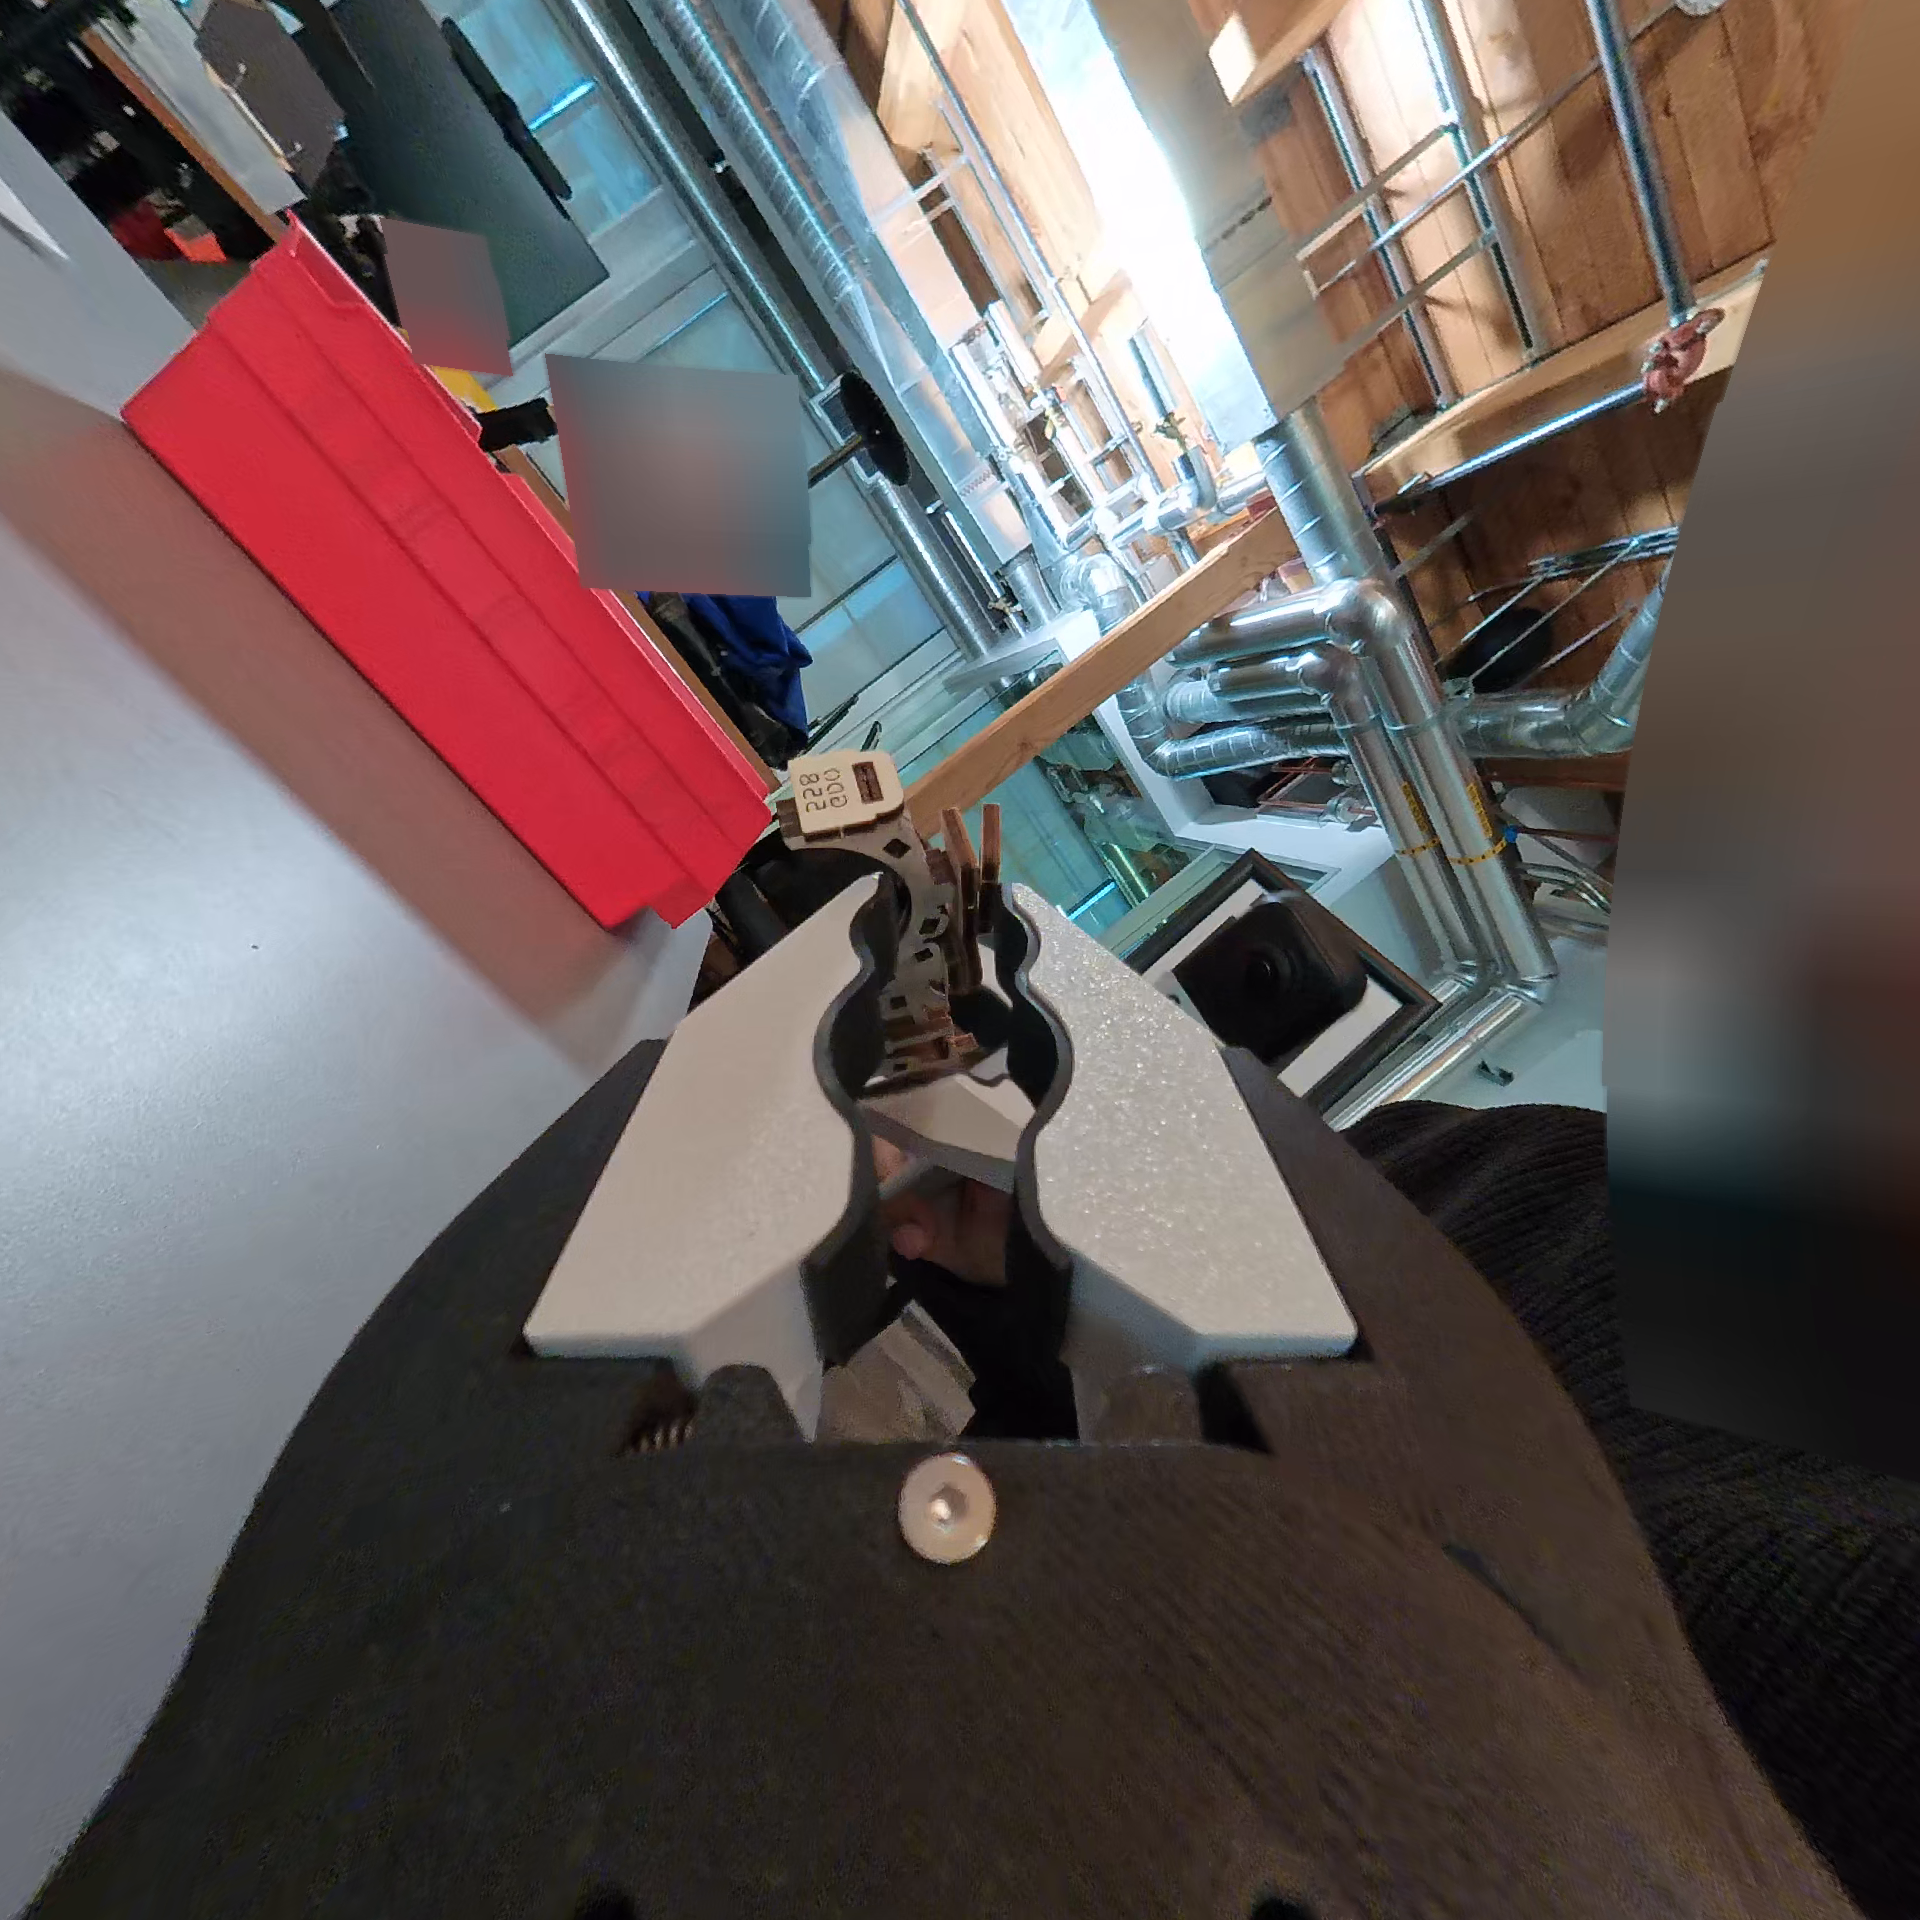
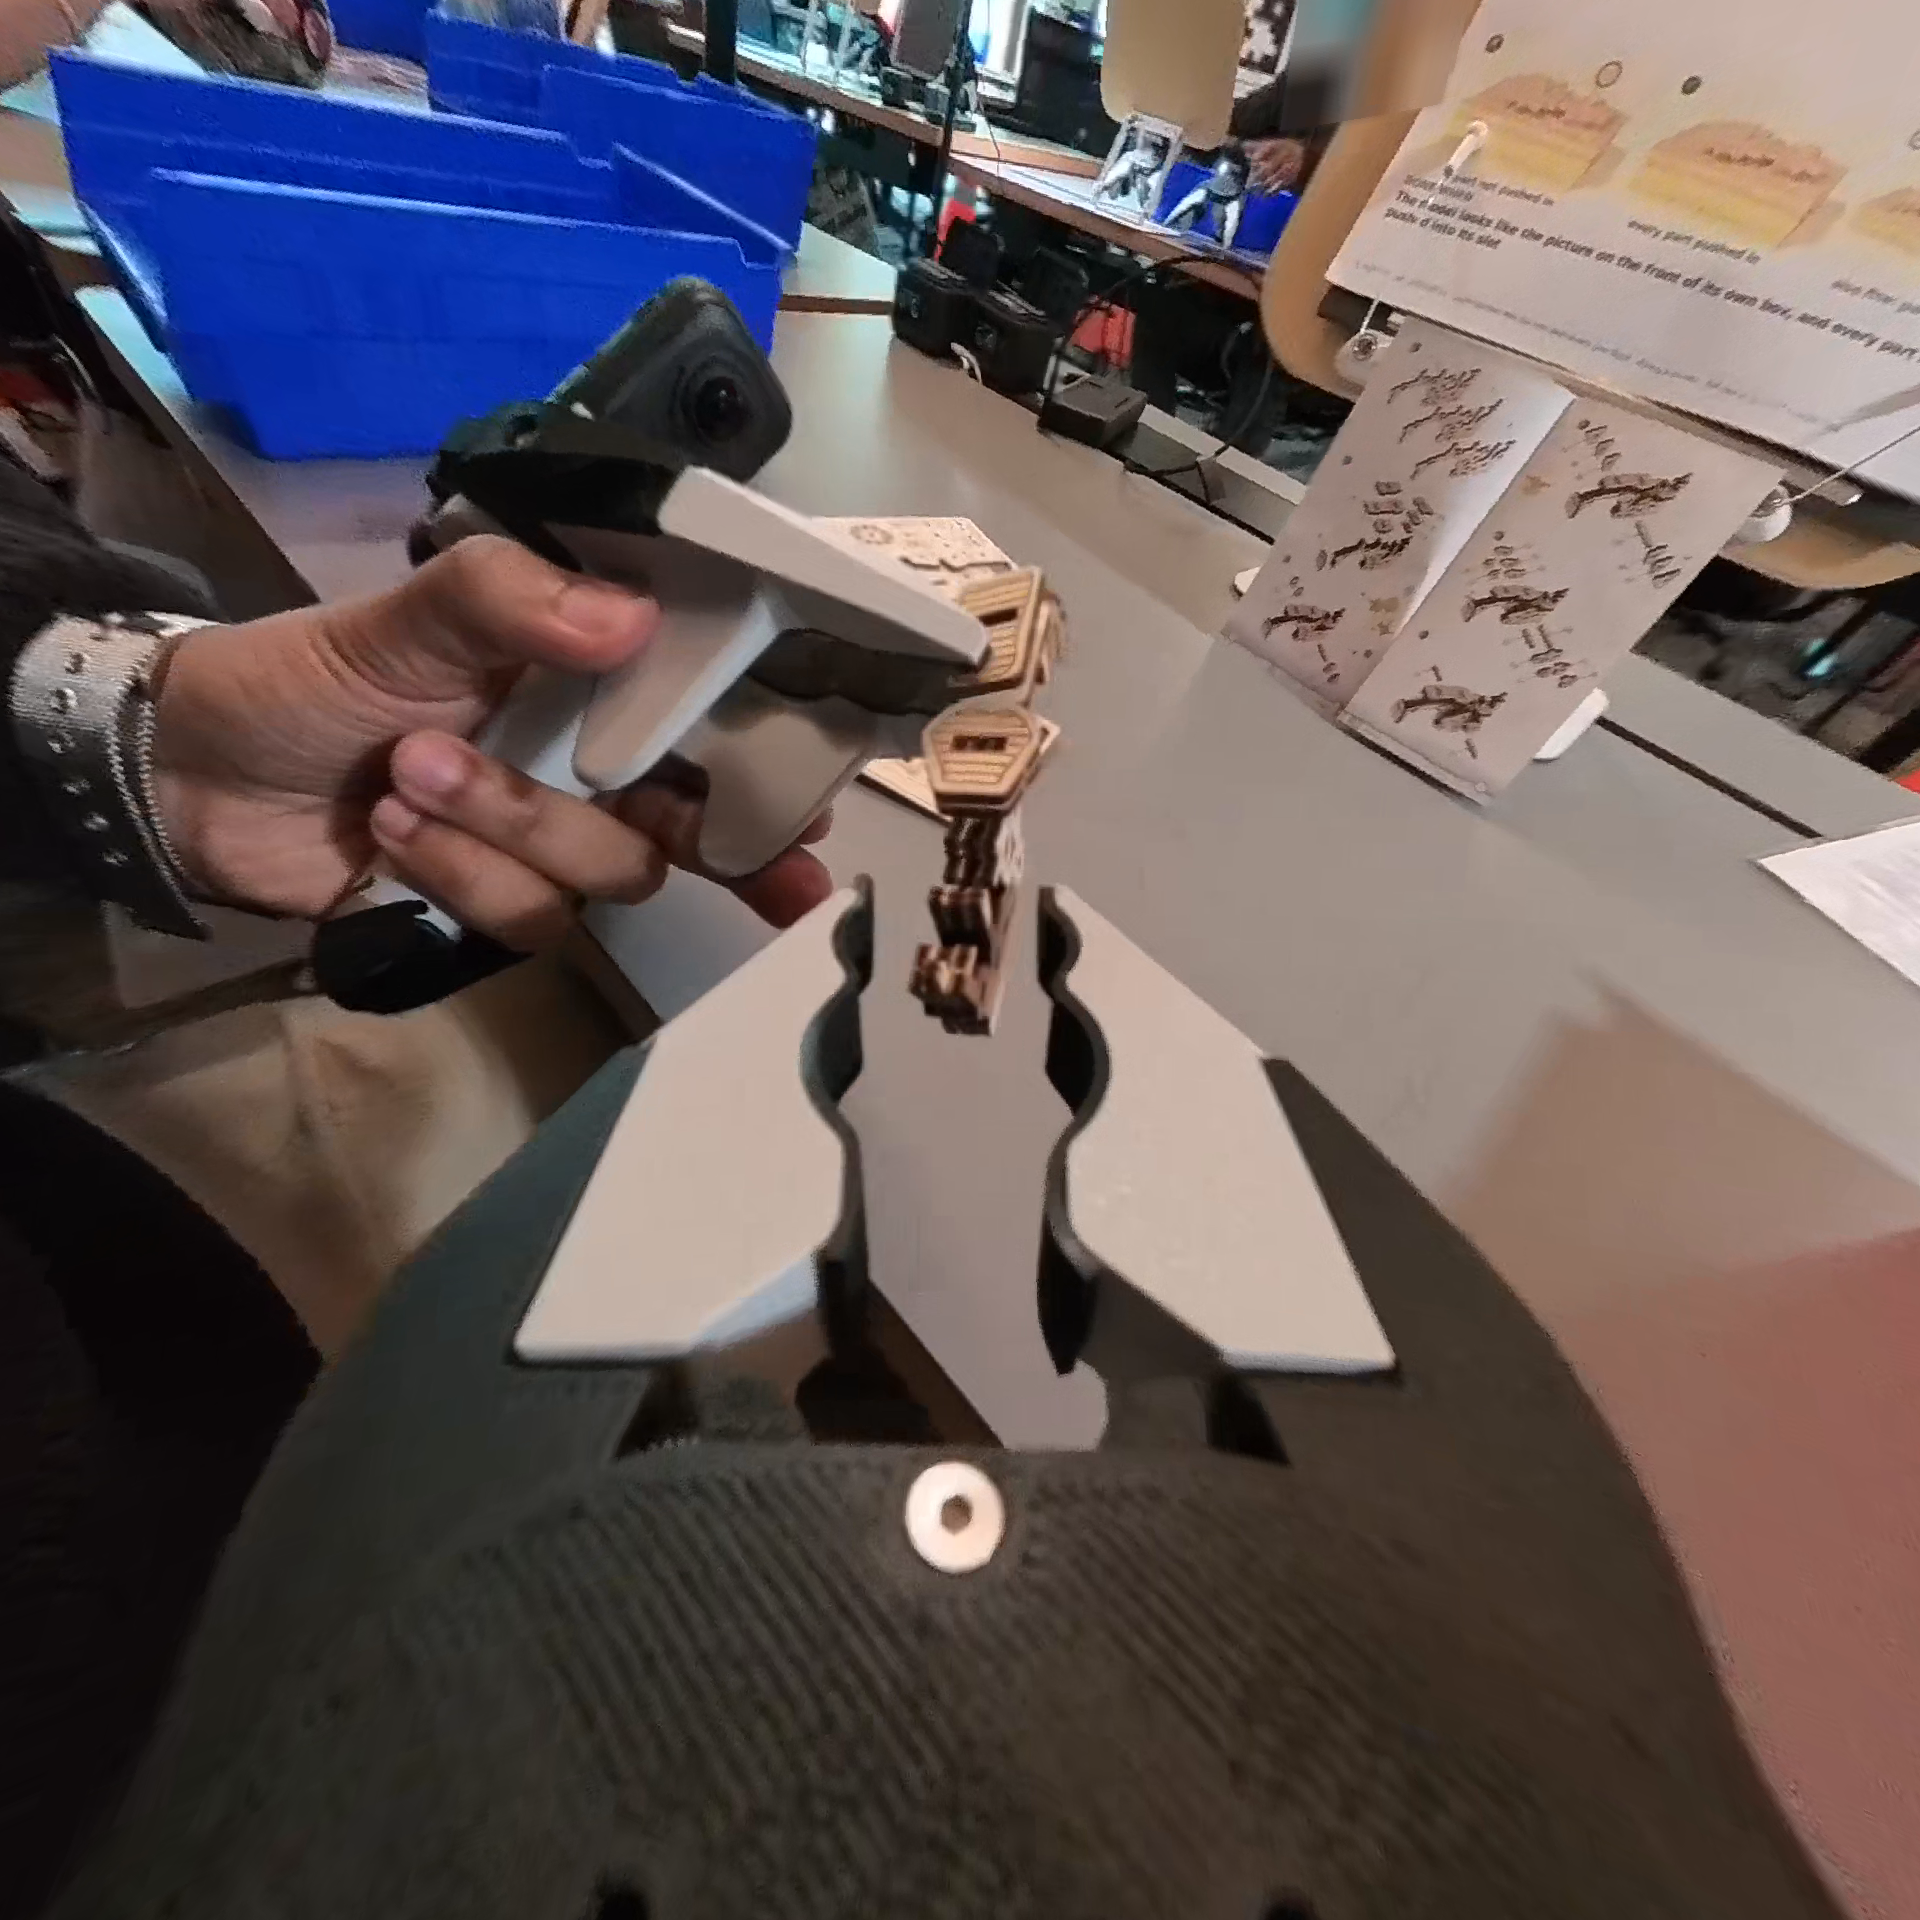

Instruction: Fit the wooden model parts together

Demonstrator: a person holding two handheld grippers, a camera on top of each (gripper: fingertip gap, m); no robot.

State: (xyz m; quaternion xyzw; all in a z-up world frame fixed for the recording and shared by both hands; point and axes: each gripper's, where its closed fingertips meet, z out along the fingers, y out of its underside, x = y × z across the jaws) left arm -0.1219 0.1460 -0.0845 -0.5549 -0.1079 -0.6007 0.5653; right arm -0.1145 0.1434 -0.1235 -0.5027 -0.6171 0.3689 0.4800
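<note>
Grey tabletop [image 2: 1299, 831] fills my right wrist view, with blue bins [image 2: 416, 281] at the far left and folded instruction sheets [image 2: 1455, 603] standing at the far right, propped where I can check the build. In the left wrist view a red bin [image 1: 436, 582] sits on the table to the left, and that view tilts up toward the ceiling pipes, so I judge I have raised the left tool to present the work.

My left gripper [image 1: 940, 935] is pinched on the wooden model [image 1: 914, 914], its fingers nearly together around the slotted spine. In the right view my left hand [image 2: 416, 748] wraps that tool's handle, holding the wooden model in the air above the table with its lower segments hanging free. A flat wooden parts sheet [image 2: 925, 545] lies on the table just behind it.

My right gripper [image 2: 951, 935] is spread and empty, fingers apart on either side of the dangling end without touching. I judge it is lined up to close on that end.
</note>
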